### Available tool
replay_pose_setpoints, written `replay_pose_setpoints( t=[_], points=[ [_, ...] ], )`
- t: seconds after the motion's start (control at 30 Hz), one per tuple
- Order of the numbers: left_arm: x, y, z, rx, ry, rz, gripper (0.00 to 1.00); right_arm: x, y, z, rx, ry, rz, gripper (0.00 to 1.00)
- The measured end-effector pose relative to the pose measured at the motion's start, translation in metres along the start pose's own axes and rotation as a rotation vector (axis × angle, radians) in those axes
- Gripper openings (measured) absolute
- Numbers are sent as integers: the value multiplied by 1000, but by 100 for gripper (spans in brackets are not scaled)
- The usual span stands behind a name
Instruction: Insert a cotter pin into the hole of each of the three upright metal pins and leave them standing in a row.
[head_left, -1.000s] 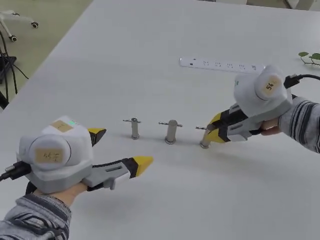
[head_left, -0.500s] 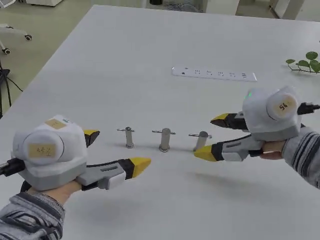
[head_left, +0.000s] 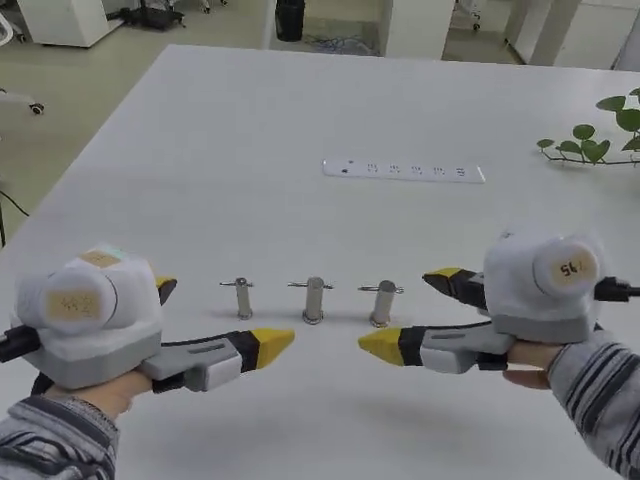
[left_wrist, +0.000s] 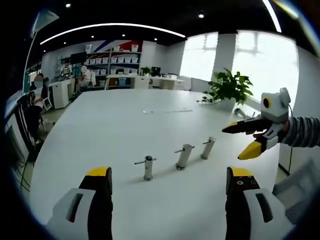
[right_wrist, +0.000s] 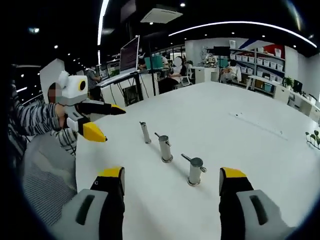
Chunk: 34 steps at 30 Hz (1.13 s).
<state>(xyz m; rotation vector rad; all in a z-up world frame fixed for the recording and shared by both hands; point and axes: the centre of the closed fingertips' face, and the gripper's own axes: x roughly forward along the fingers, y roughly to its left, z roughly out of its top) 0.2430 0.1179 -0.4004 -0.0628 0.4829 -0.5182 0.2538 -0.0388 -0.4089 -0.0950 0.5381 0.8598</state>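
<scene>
My right tool (head_left: 408, 309) has backed off the end pin. Left tool (head_left: 222, 313) gapes, empty. Three metal pins (head_left: 313, 302) stand in a row mid-bench (head_left: 300, 120), a cotter pin (head_left: 312, 286) through each. Right tool's jaws are apart, empty. The job looks done; next I'd withdraw without knocking them.

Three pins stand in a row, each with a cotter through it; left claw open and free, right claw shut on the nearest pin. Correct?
No. The right claw is open and holds nothing: the right gripper view shows its jaws spread, apart from the pins. The rest is right.
</scene>
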Motion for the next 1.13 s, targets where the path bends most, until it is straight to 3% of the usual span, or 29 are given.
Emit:
replay_pose_setpoints(
  t=[0.37,0.5,0.57,1.13],
  points=[
    [-3,4,0,38,-7,30,98,-5,-3,-1,22,-33,-70,81],
    [-3,6,-4,41,10,40,98,-7,-6,-3,44,-41,-87,85],
    [-3,8,-4,65,12,55,97,-7,-7,-5,59,-45,-89,87],
    [-4,5,-7,54,24,50,98,-7,-3,-5,103,-65,-87,86]
  ],
)
